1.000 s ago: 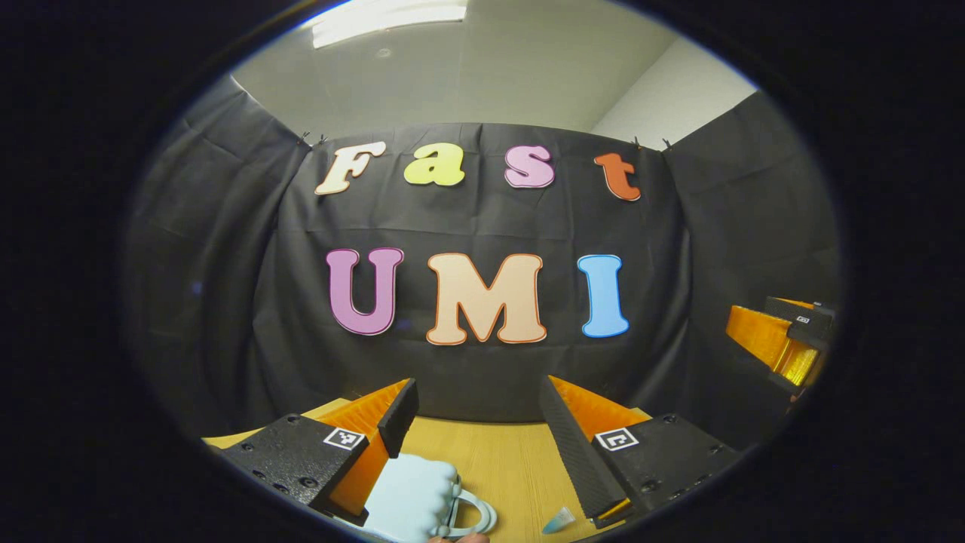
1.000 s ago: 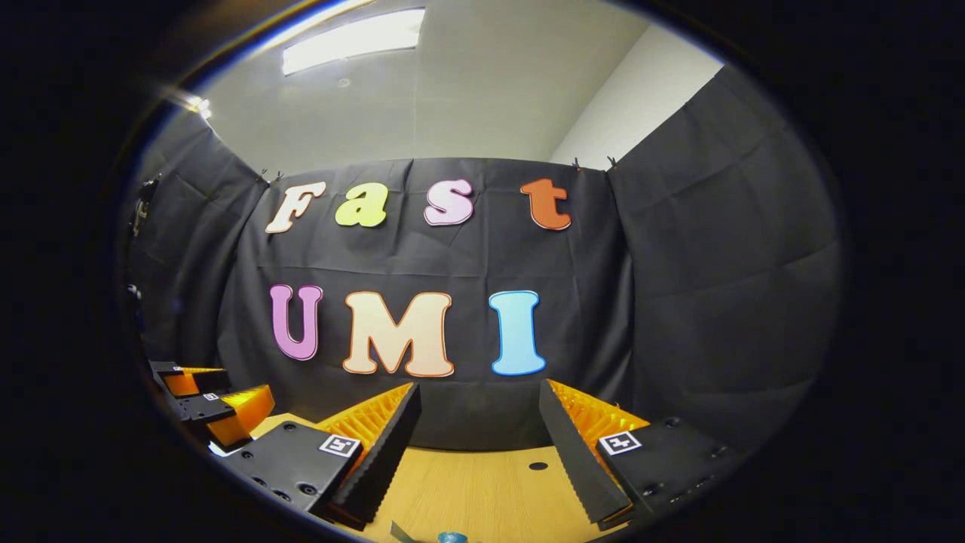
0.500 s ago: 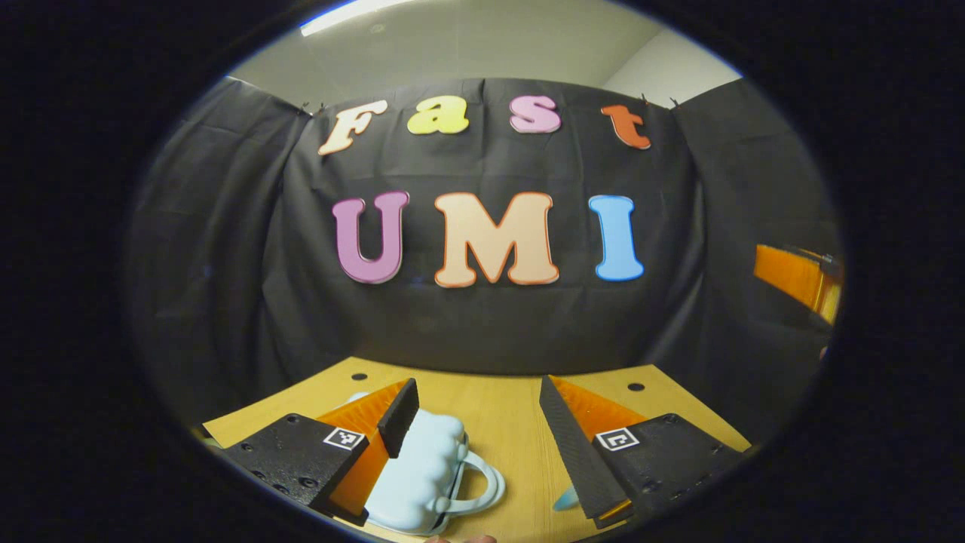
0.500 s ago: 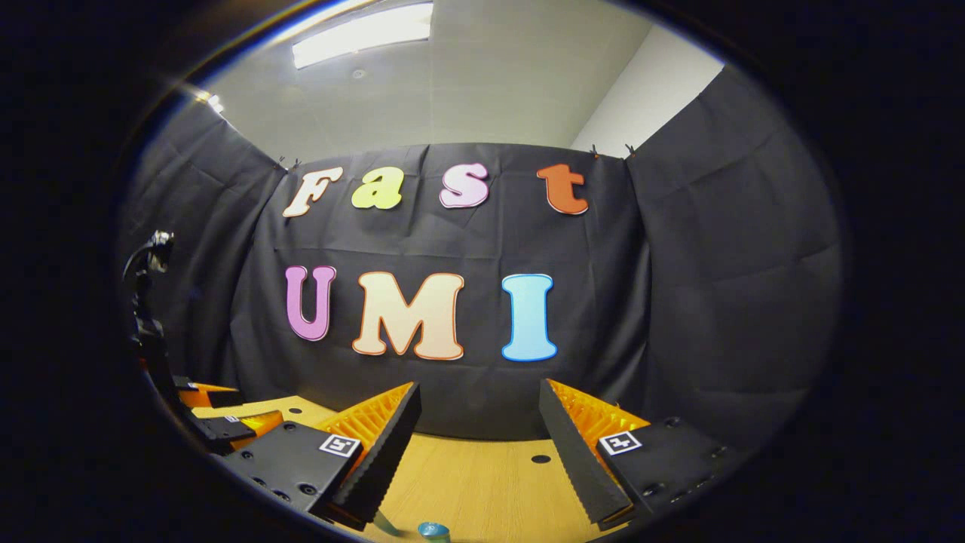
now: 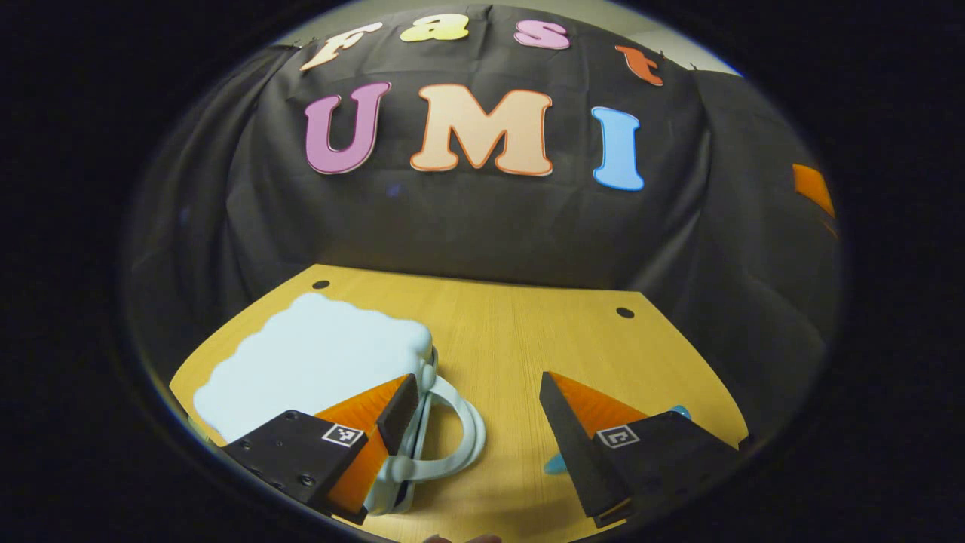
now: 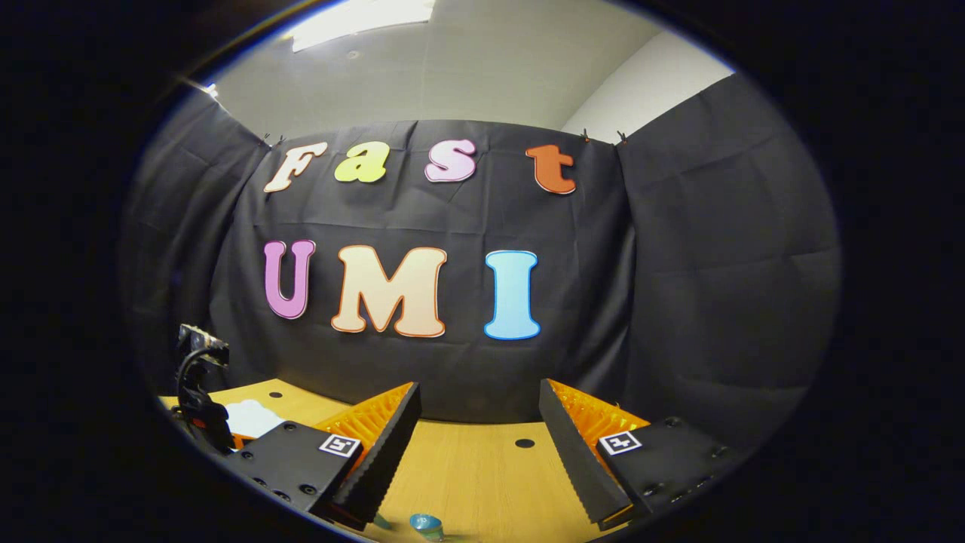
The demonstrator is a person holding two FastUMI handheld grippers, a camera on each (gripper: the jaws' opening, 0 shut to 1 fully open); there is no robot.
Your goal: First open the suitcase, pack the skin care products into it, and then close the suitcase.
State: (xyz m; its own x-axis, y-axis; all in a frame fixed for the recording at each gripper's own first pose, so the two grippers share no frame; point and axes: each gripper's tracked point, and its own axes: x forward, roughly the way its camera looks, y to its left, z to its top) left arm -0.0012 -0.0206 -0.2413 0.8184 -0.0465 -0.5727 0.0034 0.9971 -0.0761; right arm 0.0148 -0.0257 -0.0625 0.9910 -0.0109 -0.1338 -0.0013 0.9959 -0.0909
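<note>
A pale blue suitcase (image 5: pixel 317 362) with a wavy outline lies flat and closed on the wooden table (image 5: pixel 528 339). Its looped handle (image 5: pixel 456 430) points toward the middle of the left gripper view. My left gripper (image 5: pixel 475 392) is open above the handle side, its left finger (image 5: pixel 396 411) over the case's edge. A small teal skin care item (image 5: pixel 556 461) peeks out beside the right finger. In the right gripper view my right gripper (image 6: pixel 479 396) is open over bare table, with a teal skin care item (image 6: pixel 424 523) below it. The suitcase (image 6: pixel 252 417) shows at the far left.
Two round holes (image 5: pixel 624 312) mark the tabletop near its far edge, where the black cloth wall begins. An orange part of the other gripper (image 5: pixel 813 188) shows at the right of the left gripper view. A dark device with a cable (image 6: pixel 197 377) stands by the suitcase.
My left gripper has tipped down toward the table, bringing the whole suitcase and its handle into view. The right gripper has shifted only slightly. Both stay open.
</note>
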